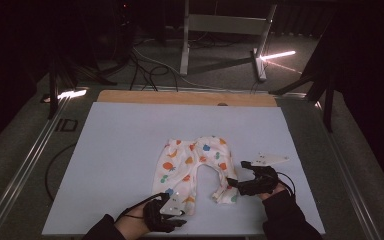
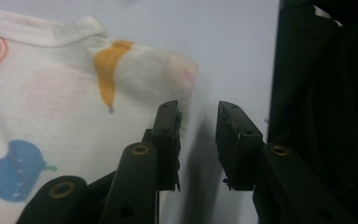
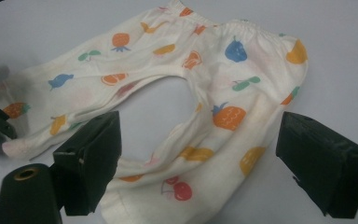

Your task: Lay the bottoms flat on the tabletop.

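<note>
White baby trousers (image 1: 195, 160) printed with coloured fruit lie flat on the pale table mat (image 1: 115, 150), waistband away from me and legs towards me. My left gripper (image 1: 180, 220) rests low at the front edge beside the left leg's cuff. In the left gripper view its jaws (image 2: 198, 109) stand a little apart over bare mat, with the cuff (image 2: 74, 93) just left of the left jaw. My right gripper (image 1: 237, 174) is at the right leg's cuff. Its jaws (image 3: 200, 121) are spread wide, one on each side of that trouser leg (image 3: 205, 93), not touching it.
A wooden strip (image 1: 180, 97) borders the mat's far edge. Behind the table, a metal frame (image 1: 225, 30) and loose cables (image 1: 145, 70) sit on the floor. Rails (image 1: 25, 165) run along the table's sides. A dark sleeve (image 2: 335, 116) rises close at the right of the left gripper view.
</note>
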`<state>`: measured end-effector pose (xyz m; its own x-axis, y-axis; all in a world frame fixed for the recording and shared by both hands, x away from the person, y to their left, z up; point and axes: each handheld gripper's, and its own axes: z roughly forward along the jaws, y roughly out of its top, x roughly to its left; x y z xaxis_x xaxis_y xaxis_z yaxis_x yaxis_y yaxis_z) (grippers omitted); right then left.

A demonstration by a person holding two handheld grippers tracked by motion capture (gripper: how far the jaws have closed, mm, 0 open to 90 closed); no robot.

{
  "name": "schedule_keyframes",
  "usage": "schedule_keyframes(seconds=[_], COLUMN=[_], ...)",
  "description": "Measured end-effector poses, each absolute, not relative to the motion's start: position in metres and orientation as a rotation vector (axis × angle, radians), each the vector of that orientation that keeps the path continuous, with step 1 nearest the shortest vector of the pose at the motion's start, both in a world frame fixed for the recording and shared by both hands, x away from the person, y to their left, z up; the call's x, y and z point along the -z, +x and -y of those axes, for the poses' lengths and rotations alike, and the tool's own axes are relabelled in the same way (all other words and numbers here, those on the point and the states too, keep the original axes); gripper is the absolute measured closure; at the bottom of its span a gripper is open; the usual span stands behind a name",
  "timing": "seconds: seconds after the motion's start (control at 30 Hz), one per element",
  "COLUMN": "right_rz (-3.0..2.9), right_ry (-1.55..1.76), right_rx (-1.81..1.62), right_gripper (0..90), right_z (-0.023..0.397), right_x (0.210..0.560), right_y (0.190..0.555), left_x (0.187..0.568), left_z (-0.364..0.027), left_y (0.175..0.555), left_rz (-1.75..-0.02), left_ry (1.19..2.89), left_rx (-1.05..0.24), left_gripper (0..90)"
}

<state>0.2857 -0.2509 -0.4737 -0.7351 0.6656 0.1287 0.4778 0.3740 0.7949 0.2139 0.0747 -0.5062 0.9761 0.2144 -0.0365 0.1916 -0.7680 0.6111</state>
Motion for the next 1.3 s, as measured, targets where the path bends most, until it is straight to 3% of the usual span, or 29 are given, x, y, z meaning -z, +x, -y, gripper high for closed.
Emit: schedule_keyframes(seconds=[0.37, 0.63, 0.73, 0.9, 1.3], right_rz=[-2.418, -2.419, -2.416, -2.415, -2.417], right_ry=[1.028, 1.015, 1.031, 1.037, 1.036], right_rx=[-1.295, -1.29, -1.292, -1.29, -1.282], right_gripper=[14.2, 14.3, 14.2, 14.3, 14.4], right_z=[0.25, 0.25, 0.251, 0.253, 0.253], right_x=[0.473, 0.472, 0.474, 0.474, 0.474], right_y=[0.286, 0.285, 0.285, 0.286, 0.286], left_x=[0.482, 0.476, 0.483, 0.495, 0.5], left_z=[-0.066, -0.03, -0.023, -0.029, -0.059], left_y=[0.216, 0.226, 0.233, 0.24, 0.236], left_rz=[-0.236, -0.159, -0.162, -0.209, -0.254], left_ry=[2.39, 2.39, 2.43, 2.471, 2.484], left_rx=[-0.161, -0.146, -0.135, -0.136, -0.117], left_gripper=[67.0, 71.2, 77.4, 85.8, 86.9])
